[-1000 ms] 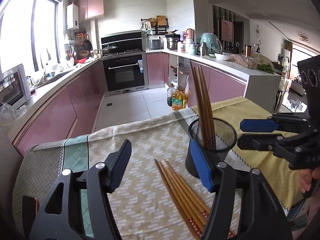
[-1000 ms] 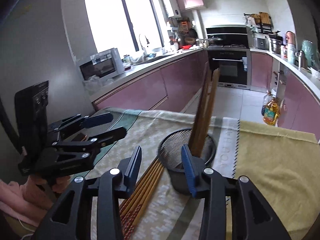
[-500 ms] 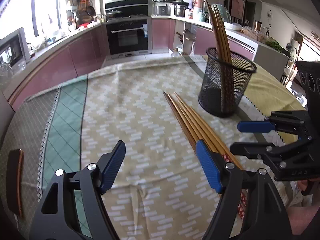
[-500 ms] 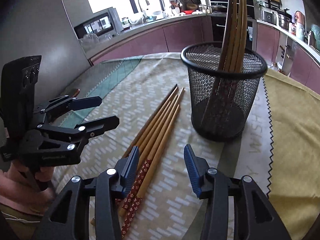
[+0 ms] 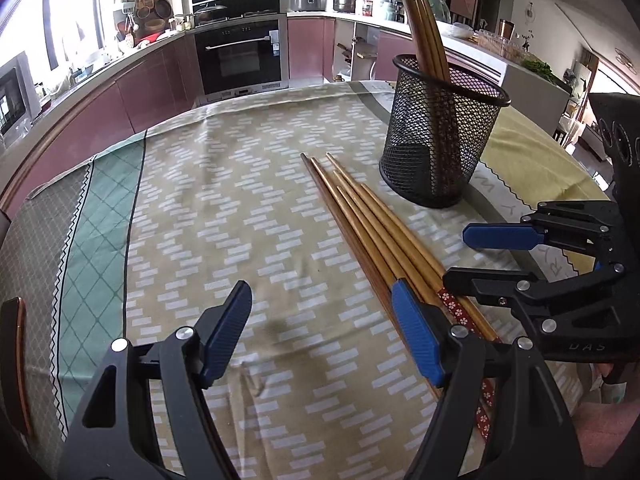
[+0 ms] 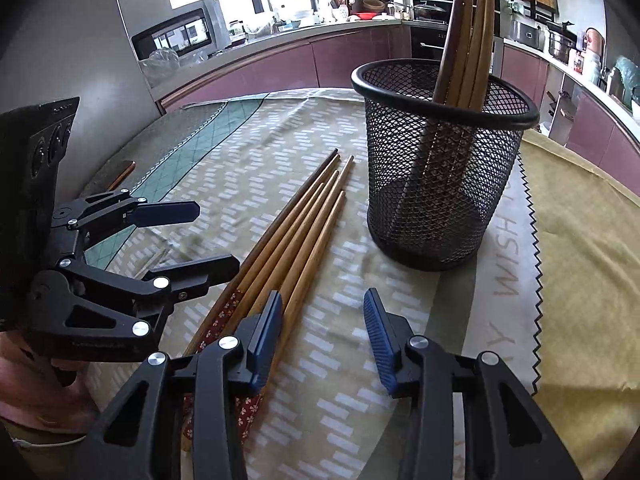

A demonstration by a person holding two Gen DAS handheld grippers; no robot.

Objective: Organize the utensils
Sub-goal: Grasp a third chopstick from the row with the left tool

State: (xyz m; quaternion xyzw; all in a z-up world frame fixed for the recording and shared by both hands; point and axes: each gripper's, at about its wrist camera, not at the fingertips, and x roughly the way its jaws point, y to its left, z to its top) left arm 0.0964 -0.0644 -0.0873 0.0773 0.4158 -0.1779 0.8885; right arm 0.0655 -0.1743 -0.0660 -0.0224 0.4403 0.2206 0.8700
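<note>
Several wooden chopsticks (image 5: pixel 372 220) lie side by side on the patterned tablecloth, also in the right wrist view (image 6: pixel 296 224). A black mesh holder (image 5: pixel 438 140) stands upright just right of them with several chopsticks (image 6: pixel 466 40) in it; it also shows in the right wrist view (image 6: pixel 436 168). My left gripper (image 5: pixel 320 332) is open and empty, low over the cloth, its right finger above the chopsticks' decorated ends. My right gripper (image 6: pixel 320 336) is open and empty, its left finger over the same ends. Each gripper shows in the other's view, the right gripper (image 5: pixel 480 256) and the left gripper (image 6: pixel 208 236).
A yellow cloth (image 6: pixel 592 248) covers the table's right side. A dark flat object (image 5: pixel 16 360) lies at the table's left edge. Pink kitchen cabinets (image 5: pixel 160 80), an oven (image 5: pixel 240 56) and a microwave (image 6: pixel 176 36) stand beyond the table.
Both grippers have dropped from above the holder and pulled back to the near ends of the lying chopsticks. Both have stayed open. The chopsticks and holder have not moved.
</note>
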